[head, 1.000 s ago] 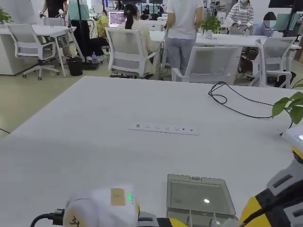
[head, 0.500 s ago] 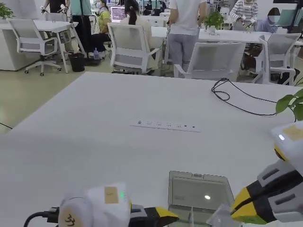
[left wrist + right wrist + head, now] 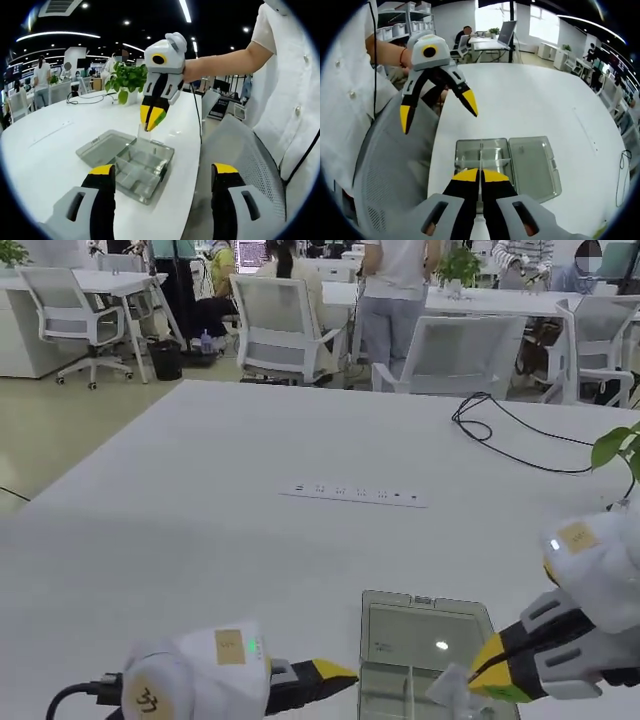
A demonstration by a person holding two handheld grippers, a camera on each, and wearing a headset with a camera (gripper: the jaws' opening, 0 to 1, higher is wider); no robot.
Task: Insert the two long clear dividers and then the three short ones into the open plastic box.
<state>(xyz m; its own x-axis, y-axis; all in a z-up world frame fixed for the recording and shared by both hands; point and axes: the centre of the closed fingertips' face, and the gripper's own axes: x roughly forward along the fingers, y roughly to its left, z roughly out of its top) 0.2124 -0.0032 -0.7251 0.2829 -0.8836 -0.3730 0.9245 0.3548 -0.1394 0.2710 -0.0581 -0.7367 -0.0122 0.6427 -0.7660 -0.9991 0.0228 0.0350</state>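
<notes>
- Your right gripper (image 3: 480,173) is clenched on a clear divider (image 3: 448,688) — so the step in hand is an insertion, though I can't tell if this piece is long or short.
- The box (image 3: 150,187) lies just below and ahead of those jaws, with its lid (image 3: 532,162) laid open flat to their right.
- Your left gripper (image 3: 163,171) is released, jaws wide, with the box ahead of it and nothing between them.
- Some partitions seem already seated in the tray; I can't count them.
- Next, I'd judge: line the divider up with its slots, then lower it straight — a tilt would likely jam it.
- The divider looks thin and see-through, hard to follow against the grey tray.
</notes>
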